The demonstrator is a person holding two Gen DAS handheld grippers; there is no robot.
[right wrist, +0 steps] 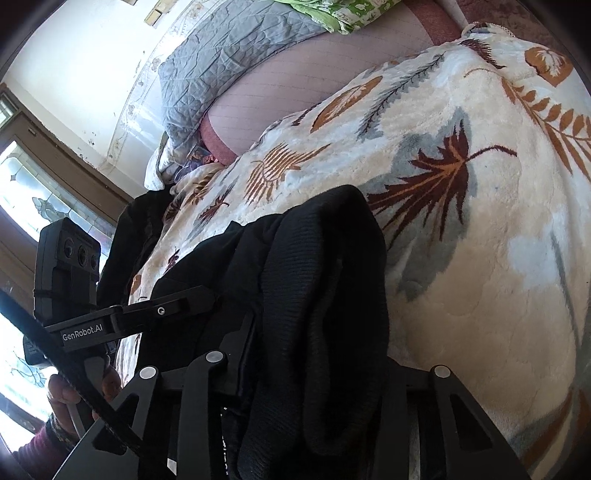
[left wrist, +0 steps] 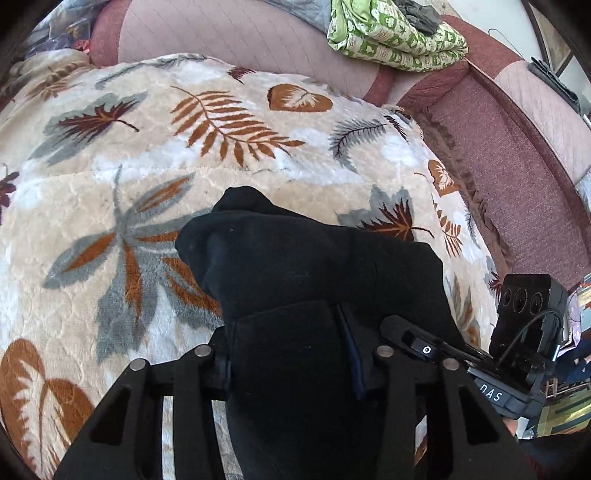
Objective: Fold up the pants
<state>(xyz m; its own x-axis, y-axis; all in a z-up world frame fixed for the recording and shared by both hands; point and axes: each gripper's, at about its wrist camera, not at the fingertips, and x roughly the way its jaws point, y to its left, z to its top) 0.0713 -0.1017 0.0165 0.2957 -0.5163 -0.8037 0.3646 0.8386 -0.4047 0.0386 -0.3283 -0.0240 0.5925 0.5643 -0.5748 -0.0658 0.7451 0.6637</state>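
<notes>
Black pants (left wrist: pixel 314 266) bunched on leaf-print blanket (left wrist: pixel 129 155) near its front edge, left gripper (left wrist: pixel 295 354) fingers clamped on one fold, right gripper (right wrist: pixel 314 354) fingers clamped on the ribbed part, green cloth (left wrist: pixel 391 33) on the sofa (left wrist: pixel 498 147) behind

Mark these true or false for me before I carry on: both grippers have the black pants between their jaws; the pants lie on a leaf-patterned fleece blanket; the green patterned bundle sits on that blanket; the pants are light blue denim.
1. Both the left gripper and the right gripper have the black knit pants between their jaws. True.
2. The pants rest on a cream fleece blanket printed with brown and grey leaves. True.
3. The green patterned fabric bundle sits on that blanket. False: it lies further back, on the maroon-and-pink sofa.
4. The pants are light blue denim. False: they are black, with a ribbed knit texture.
</notes>
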